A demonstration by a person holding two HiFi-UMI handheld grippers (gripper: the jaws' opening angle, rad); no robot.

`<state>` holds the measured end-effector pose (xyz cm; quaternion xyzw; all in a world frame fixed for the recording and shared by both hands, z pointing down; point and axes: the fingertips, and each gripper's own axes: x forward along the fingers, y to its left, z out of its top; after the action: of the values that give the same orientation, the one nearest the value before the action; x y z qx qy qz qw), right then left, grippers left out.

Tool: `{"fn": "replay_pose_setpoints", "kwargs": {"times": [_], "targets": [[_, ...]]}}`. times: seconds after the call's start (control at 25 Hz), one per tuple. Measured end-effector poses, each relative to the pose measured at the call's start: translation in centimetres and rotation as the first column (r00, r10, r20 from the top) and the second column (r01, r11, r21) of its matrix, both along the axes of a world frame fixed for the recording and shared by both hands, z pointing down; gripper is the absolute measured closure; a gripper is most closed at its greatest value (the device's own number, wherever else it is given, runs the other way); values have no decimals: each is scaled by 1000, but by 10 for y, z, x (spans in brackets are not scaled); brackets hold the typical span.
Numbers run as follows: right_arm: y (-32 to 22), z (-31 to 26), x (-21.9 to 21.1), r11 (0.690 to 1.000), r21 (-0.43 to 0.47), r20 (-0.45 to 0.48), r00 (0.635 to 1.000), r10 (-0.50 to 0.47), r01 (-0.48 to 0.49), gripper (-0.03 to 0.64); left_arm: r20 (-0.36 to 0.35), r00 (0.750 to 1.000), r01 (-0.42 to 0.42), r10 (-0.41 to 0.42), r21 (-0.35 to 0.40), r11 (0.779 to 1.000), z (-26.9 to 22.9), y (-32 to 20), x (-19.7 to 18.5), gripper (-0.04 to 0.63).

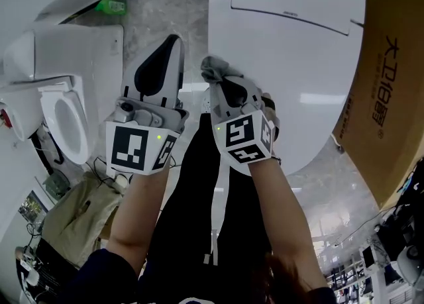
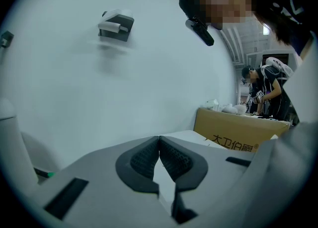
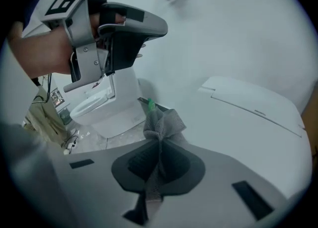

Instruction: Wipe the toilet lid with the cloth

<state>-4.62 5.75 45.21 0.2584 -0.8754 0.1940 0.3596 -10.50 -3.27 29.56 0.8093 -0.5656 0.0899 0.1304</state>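
The white toilet lid [image 1: 285,64] lies closed and fills the upper right of the head view. It also spreads across the right gripper view as the toilet lid [image 3: 248,117]. My right gripper [image 1: 217,83] is shut on a grey cloth [image 1: 213,68], held at the lid's left edge. In the right gripper view the cloth [image 3: 163,122] bunches up out of the closed right gripper [image 3: 159,150]. My left gripper [image 1: 172,43] hangs just left of it, over the floor. Seen from its own camera, the left gripper [image 2: 159,141] is shut with nothing between its pads.
A second toilet [image 1: 66,114] with its seat open stands at the left. A brown cardboard box [image 1: 391,97] stands right of the lid. A green bottle [image 1: 111,6] lies on the floor by the wall. A person [image 2: 263,90] works behind the cardboard box [image 2: 238,133].
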Motion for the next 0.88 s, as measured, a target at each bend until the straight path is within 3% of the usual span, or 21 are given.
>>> {"fn": "replay_pose_setpoints", "kwargs": {"times": [0.24,0.4,0.56,0.76,0.88], "targets": [[-26,1,78,984,27,-24,984,174,-174,583,-5,1000,-2,2,1,1000,1,0,2,575],[-43,3,148,948,45,-62,946,318,-316,583,-7,1000,-4,4,-1,1000,2,1,2,575],[-56,6,228,877,77,-99,871,481,-475,583,-9,1000,-9,9,-1,1000,2,3,5,575],[-58,7,320,717,67,-86,712,697,-694,583,-14,1000,-16,16,3,1000,0,5,9,575],[-51,8,341,683,74,-102,675,730,-727,583,-17,1000,-20,20,4,1000,0,5,11,575]]}}
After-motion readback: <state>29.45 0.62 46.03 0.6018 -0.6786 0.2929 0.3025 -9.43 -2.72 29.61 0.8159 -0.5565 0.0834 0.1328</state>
